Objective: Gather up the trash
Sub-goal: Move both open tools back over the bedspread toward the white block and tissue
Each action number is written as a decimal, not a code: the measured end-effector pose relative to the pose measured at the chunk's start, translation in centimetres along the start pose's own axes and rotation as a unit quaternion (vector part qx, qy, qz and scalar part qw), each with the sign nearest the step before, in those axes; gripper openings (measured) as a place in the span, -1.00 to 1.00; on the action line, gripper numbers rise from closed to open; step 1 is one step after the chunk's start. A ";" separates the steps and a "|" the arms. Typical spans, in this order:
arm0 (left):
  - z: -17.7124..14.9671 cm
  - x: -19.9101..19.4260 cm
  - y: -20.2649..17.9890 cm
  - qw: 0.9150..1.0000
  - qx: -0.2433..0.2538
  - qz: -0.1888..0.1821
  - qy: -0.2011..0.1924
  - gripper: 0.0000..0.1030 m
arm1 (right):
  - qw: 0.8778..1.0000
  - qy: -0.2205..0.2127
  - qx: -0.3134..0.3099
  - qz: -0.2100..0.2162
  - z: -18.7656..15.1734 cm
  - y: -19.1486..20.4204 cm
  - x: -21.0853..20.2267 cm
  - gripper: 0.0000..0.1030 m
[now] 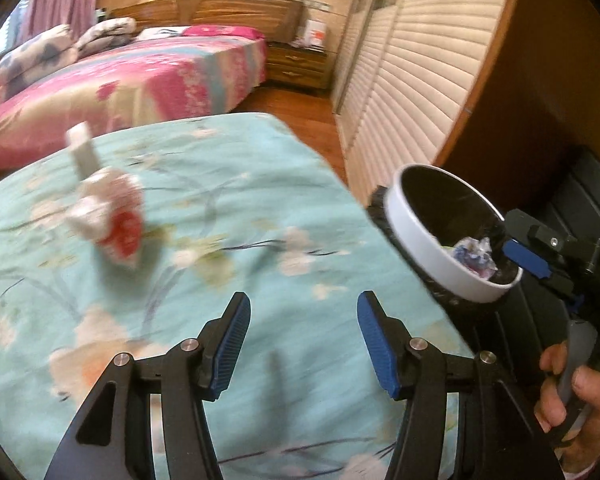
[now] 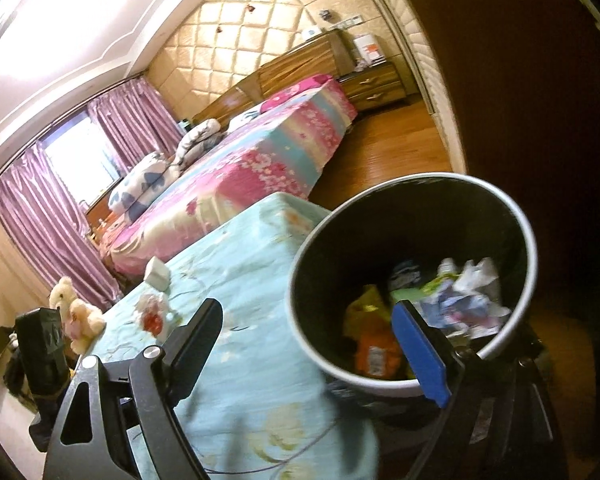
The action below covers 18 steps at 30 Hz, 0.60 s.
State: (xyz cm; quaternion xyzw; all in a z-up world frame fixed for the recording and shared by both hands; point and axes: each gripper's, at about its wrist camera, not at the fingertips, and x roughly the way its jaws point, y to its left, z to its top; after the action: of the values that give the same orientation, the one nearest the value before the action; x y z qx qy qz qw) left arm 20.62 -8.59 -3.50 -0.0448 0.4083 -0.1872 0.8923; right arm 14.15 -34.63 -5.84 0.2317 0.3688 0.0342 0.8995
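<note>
Item: crumpled white-and-red wrapper [image 1: 110, 220] on teal floral bedspread [image 1: 228, 240], ahead and left of left hand-held gripper [image 1: 302, 344], released, empty, nearer; right hand-held gripper [image 2: 312, 344] released over white-rimmed black-lined bin [image 2: 530, 240]

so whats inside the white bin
The white bin has a dark liner and holds crumpled white and blue paper, an orange wrapper and yellow and green scraps. Its bottom is covered by them.
</note>
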 end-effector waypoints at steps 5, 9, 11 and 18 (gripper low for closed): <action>-0.9 -1.6 2.4 1.000 -0.021 0.022 -0.004 0.08 | 1.000 0.013 -0.007 0.016 -1.0 1.7 1.0 0.75; -1.6 -2.8 4.4 0.999 -0.039 0.037 -0.005 0.08 | 0.999 0.031 -0.017 0.028 -1.8 3.2 2.1 0.75; -1.8 -3.4 5.5 0.998 -0.049 0.043 -0.006 0.08 | 0.998 0.038 -0.021 0.034 -2.3 3.9 2.5 0.75; -2.3 -4.6 9.1 0.995 -0.080 0.065 -0.009 0.09 | 0.996 0.061 -0.040 0.051 -3.8 6.7 4.3 0.75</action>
State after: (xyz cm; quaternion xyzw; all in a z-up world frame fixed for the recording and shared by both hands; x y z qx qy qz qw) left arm 18.84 1.70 -3.87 -0.0912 0.4163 -0.0955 0.8996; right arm 15.42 -26.17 -8.06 0.2117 0.4094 0.1085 0.8808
